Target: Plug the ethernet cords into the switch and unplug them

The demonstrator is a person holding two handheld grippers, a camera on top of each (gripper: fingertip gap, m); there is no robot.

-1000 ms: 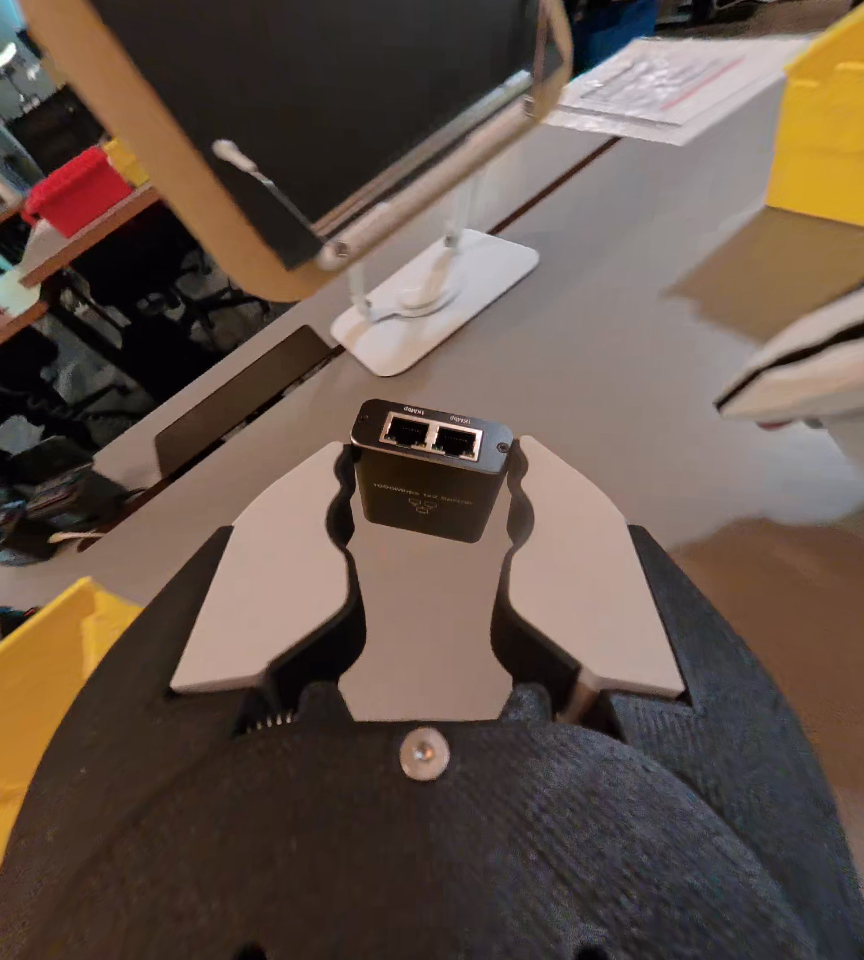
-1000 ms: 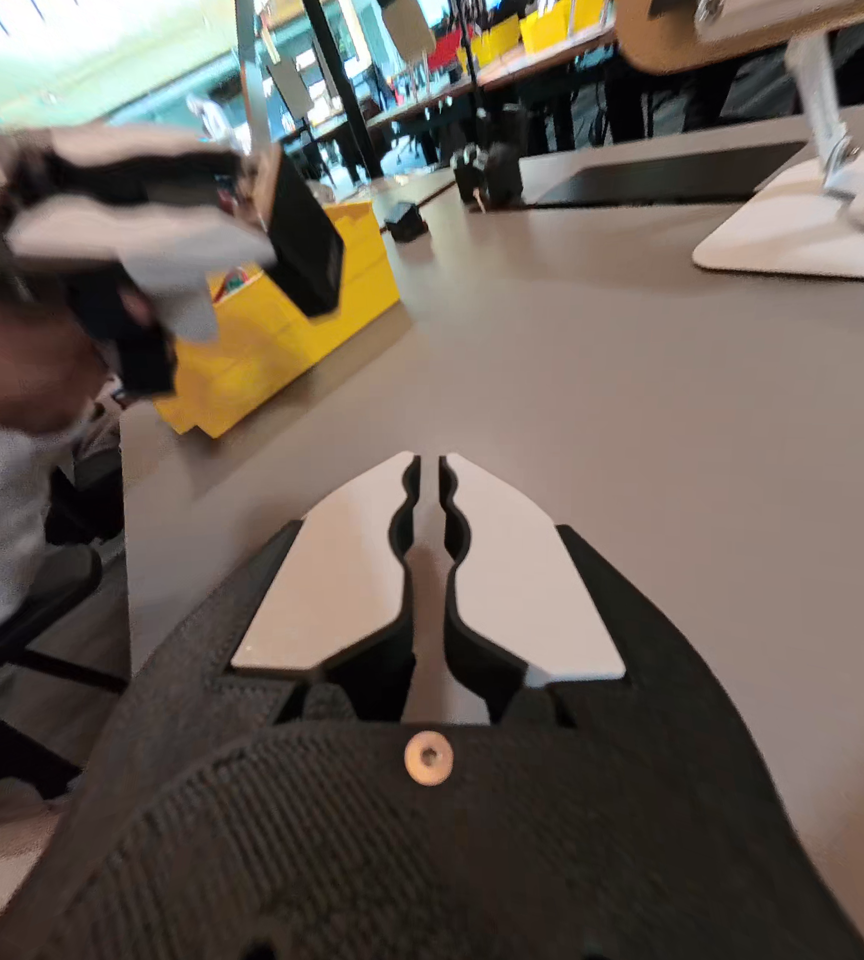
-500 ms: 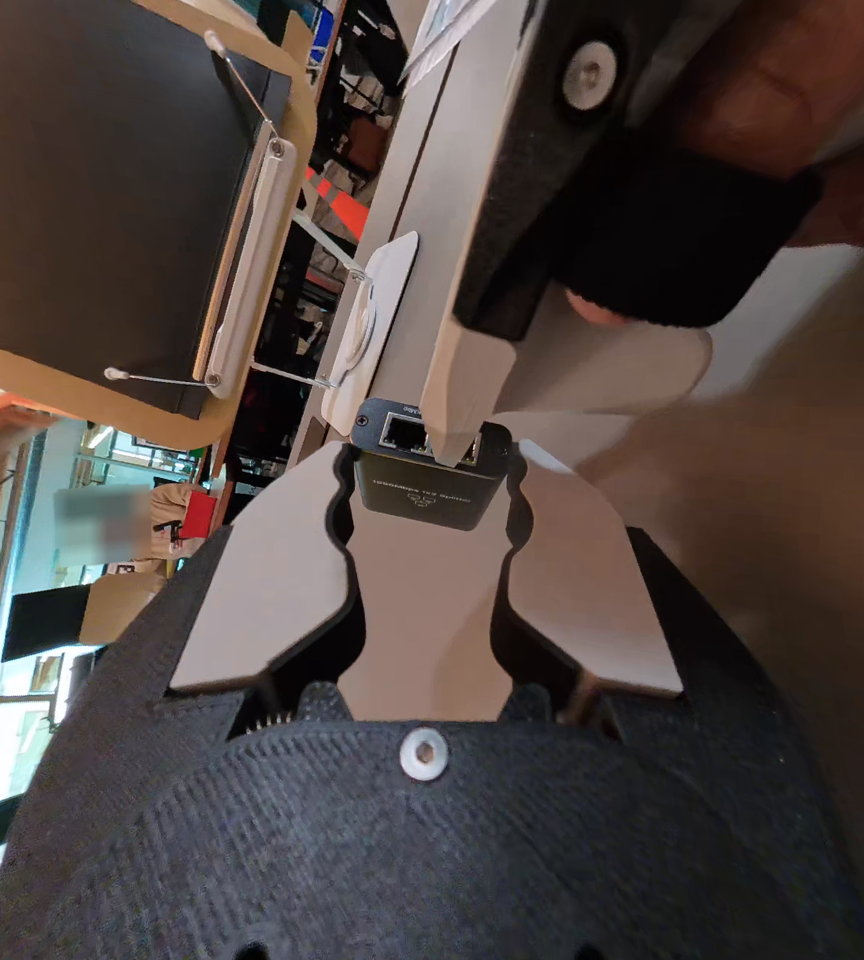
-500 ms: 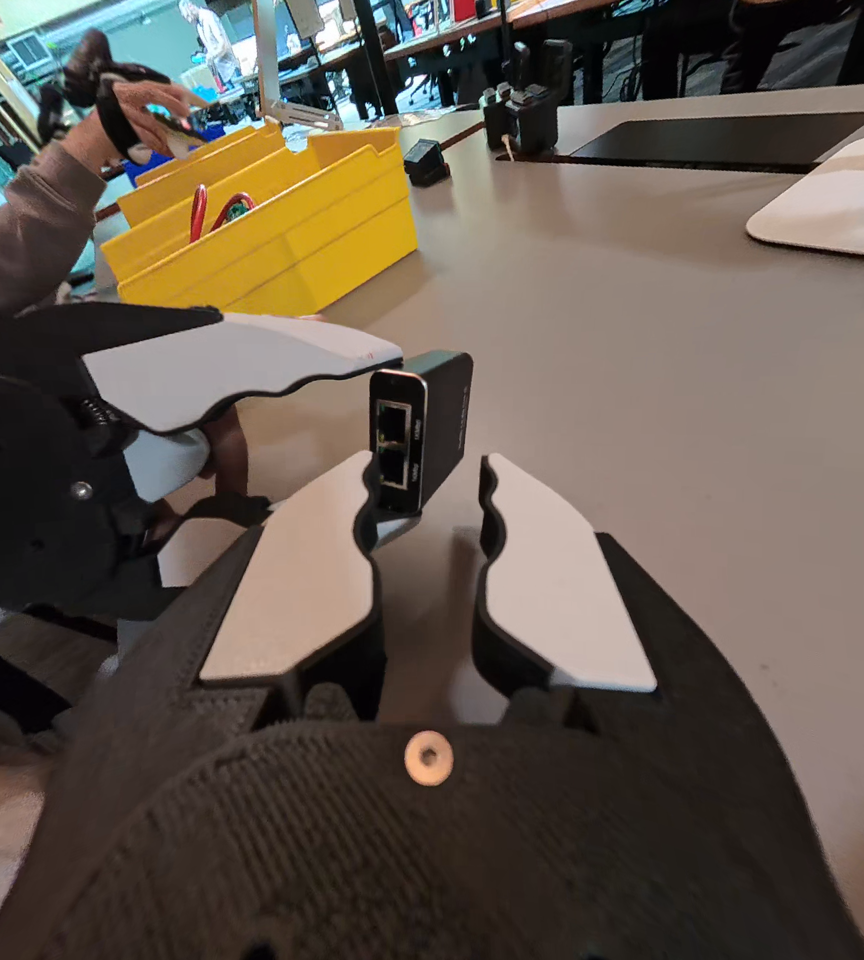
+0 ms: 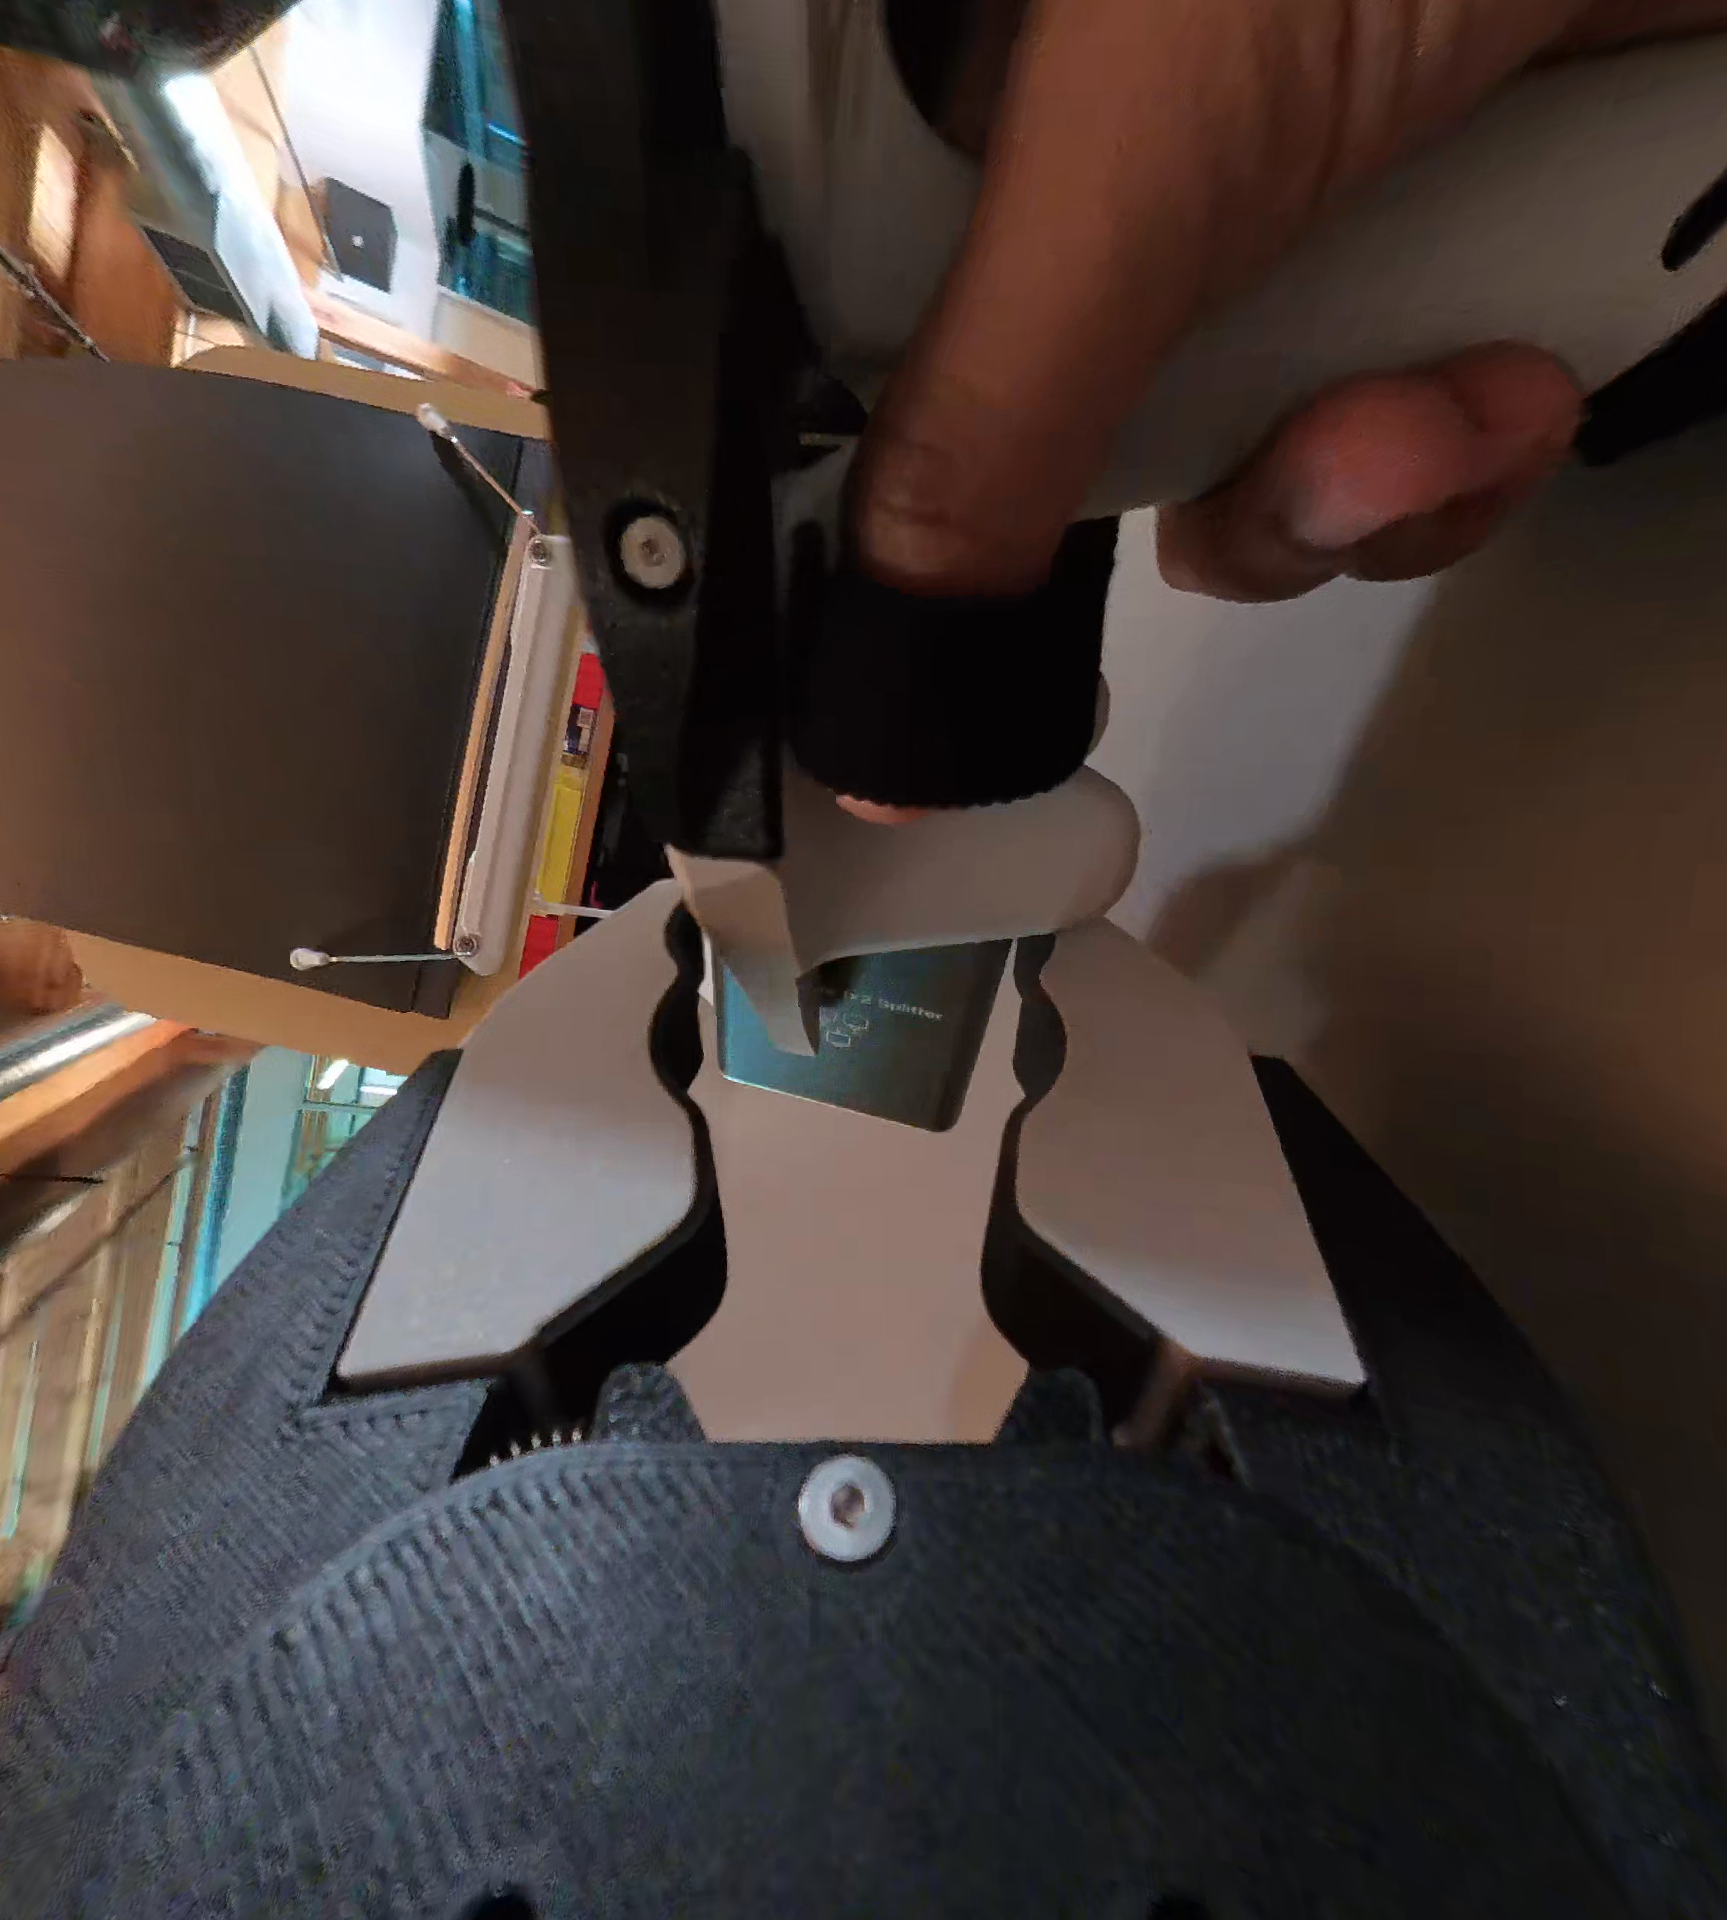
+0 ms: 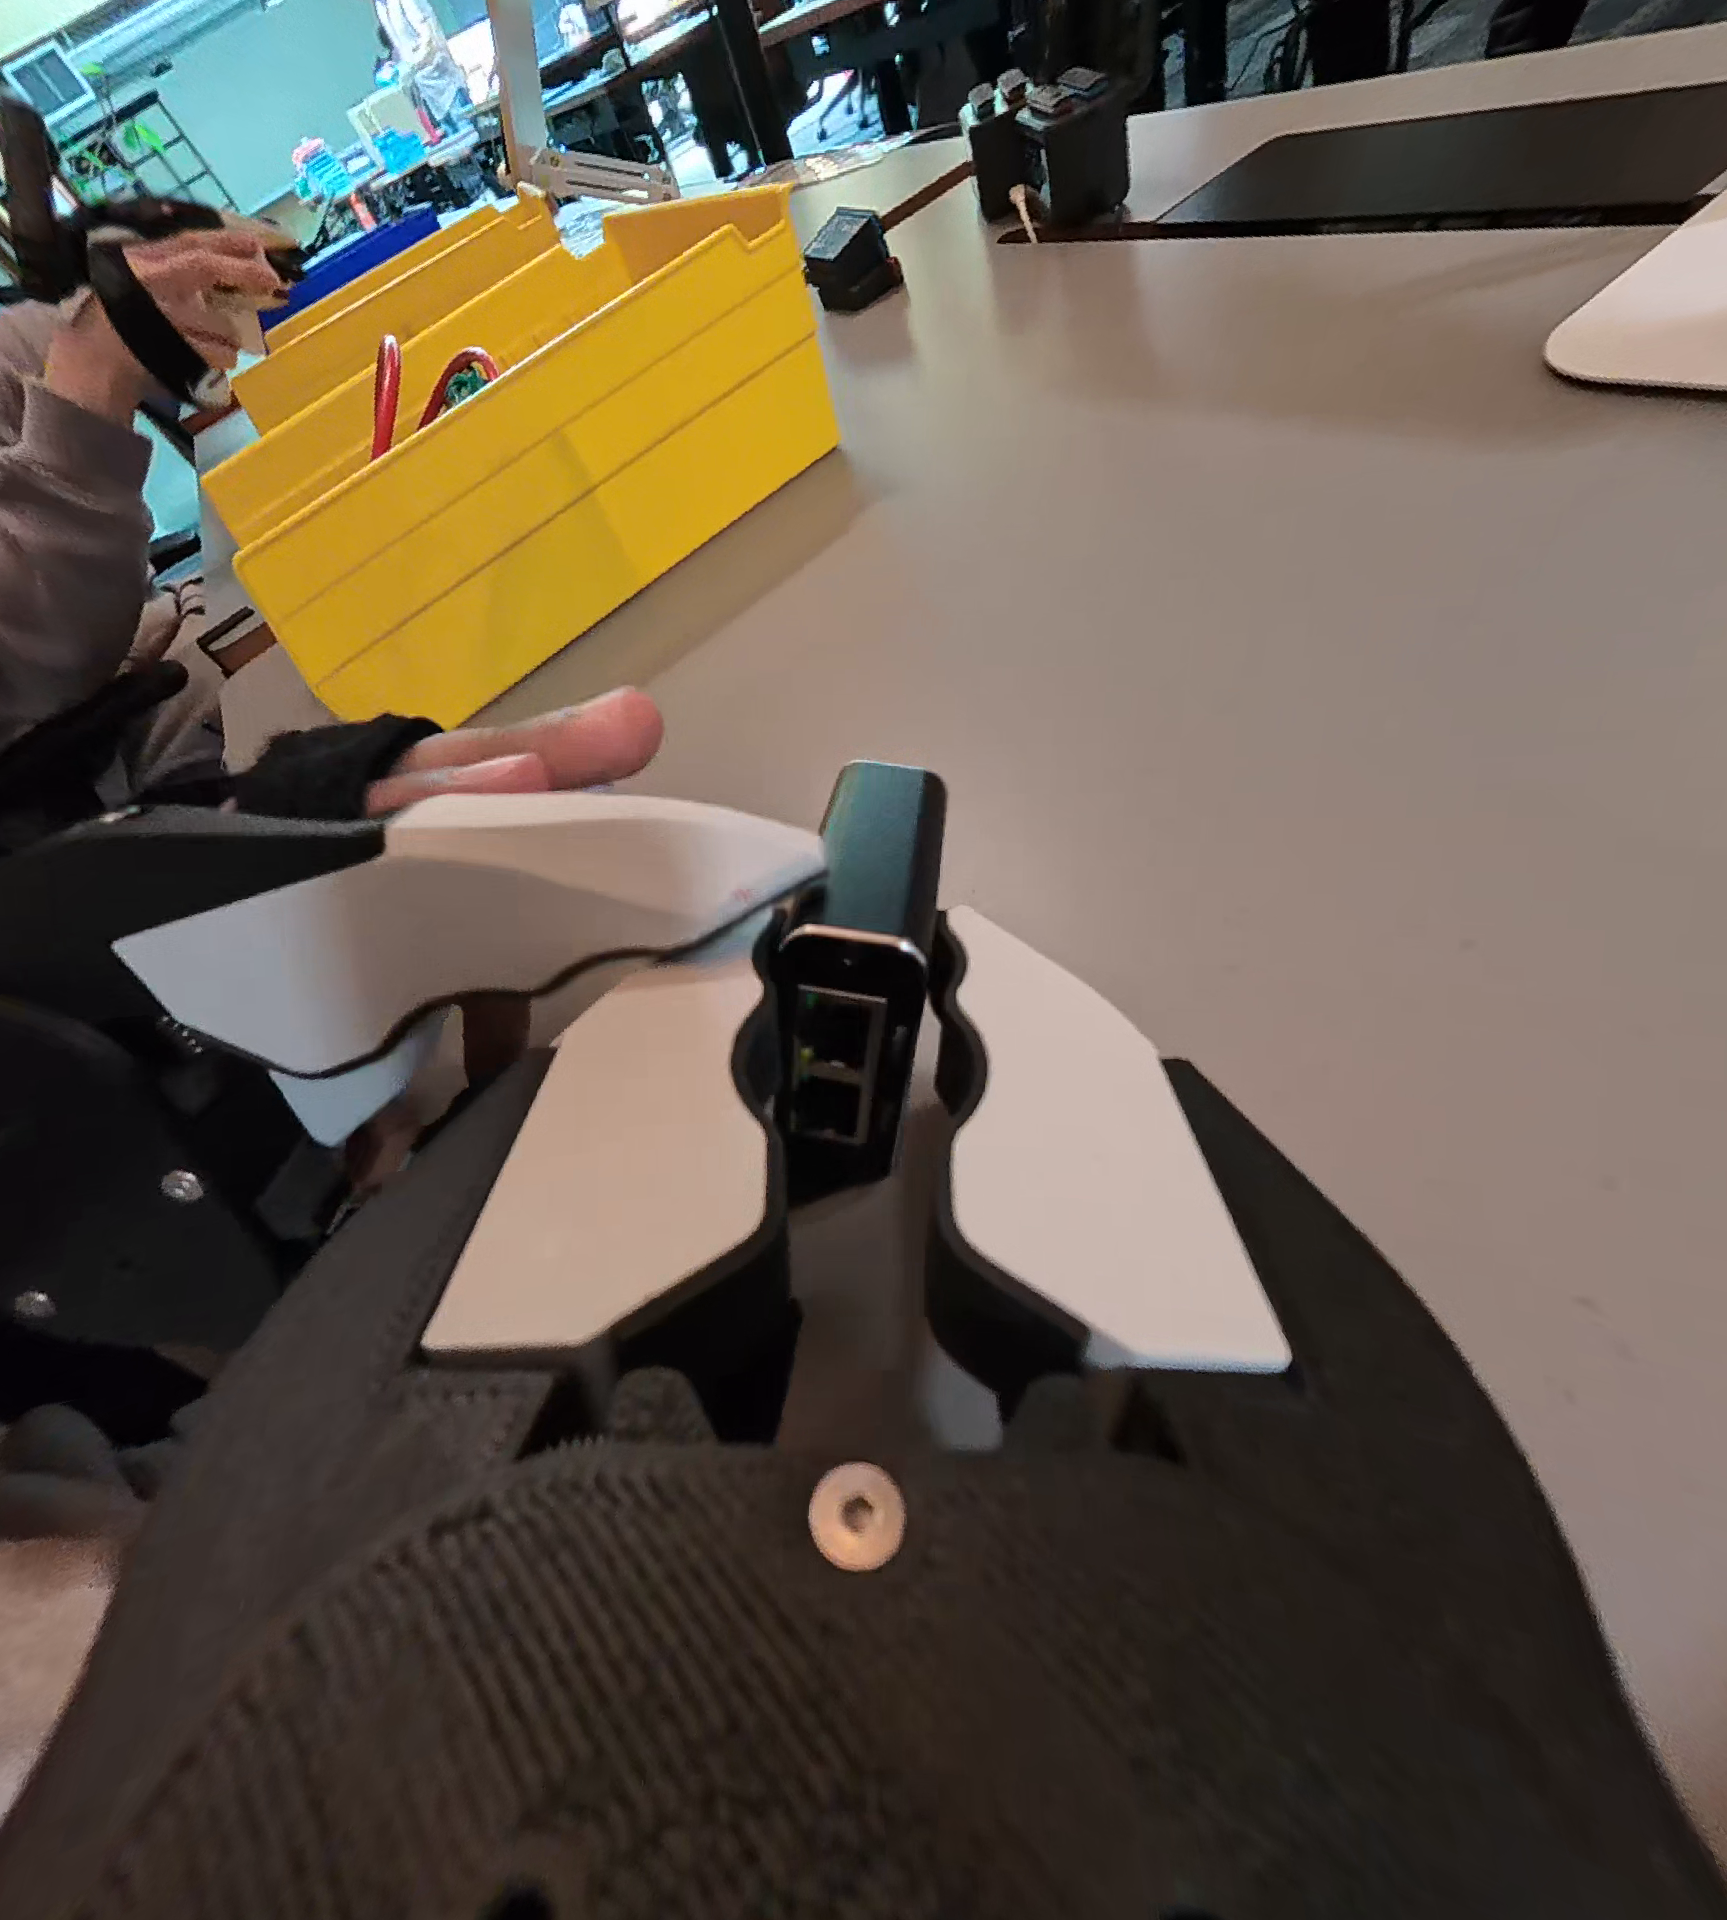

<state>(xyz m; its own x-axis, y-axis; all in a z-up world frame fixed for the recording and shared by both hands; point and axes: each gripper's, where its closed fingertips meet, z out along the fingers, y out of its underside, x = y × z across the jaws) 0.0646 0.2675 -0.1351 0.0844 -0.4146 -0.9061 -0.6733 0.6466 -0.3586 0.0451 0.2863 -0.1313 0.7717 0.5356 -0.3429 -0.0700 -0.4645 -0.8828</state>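
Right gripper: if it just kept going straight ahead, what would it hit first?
The small black switch: it already sits between the right gripper fingers, port end facing the camera. The left gripper holds it from the side, so that would probably be met next.

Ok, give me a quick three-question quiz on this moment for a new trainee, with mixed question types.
1. True or false: an ethernet cord is plugged into the switch.
2. The left gripper holds the switch. What straddles its port end? A: a bare hand. B: the right gripper. C: nothing.
3. Fill in: the bin holding red cords is coloured ___.

Key: 1 false, both ports are empty; 2 B; 3 yellow.
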